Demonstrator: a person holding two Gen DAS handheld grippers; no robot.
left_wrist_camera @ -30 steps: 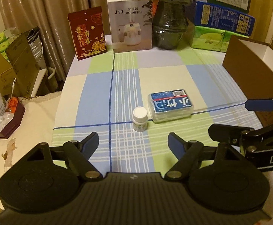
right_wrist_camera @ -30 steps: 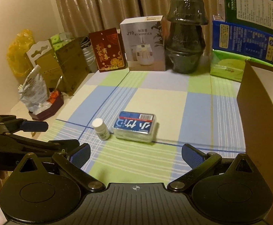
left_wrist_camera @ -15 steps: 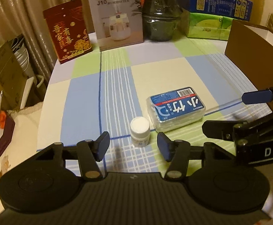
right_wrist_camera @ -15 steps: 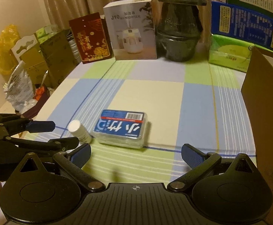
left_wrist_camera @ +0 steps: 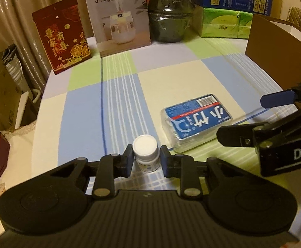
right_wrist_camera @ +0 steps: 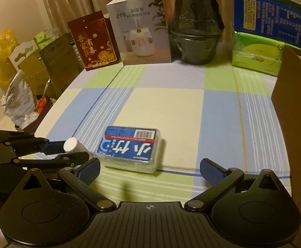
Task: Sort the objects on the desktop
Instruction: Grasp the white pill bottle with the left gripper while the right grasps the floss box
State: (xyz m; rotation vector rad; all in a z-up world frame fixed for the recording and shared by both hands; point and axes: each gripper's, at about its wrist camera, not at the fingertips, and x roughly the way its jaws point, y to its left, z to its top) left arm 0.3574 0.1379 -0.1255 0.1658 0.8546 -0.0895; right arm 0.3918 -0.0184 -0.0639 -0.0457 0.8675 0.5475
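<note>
A small white pill bottle (left_wrist_camera: 146, 153) stands on the checked tablecloth (left_wrist_camera: 117, 95). My left gripper (left_wrist_camera: 146, 161) has closed on it, one pad against each side; the bottle still stands on the cloth. It also shows in the right wrist view (right_wrist_camera: 73, 145), between the left gripper's fingers. A clear plastic box with a blue label (left_wrist_camera: 195, 122) lies flat just right of the bottle, also in the right wrist view (right_wrist_camera: 130, 148). My right gripper (right_wrist_camera: 149, 170) is open and empty, just in front of that box.
A brown cardboard box (left_wrist_camera: 280, 60) stands open at the right edge. Along the back are a red box (left_wrist_camera: 62, 34), a white humidifier box (left_wrist_camera: 119, 16), a dark stacked pot (left_wrist_camera: 169, 14) and green tissue packs (left_wrist_camera: 225, 23). Clutter sits off the table's left edge (right_wrist_camera: 24, 103).
My left gripper moved forward and down onto the white bottle and closed on it. My right gripper moved closer to the blue-label box and stayed open.
</note>
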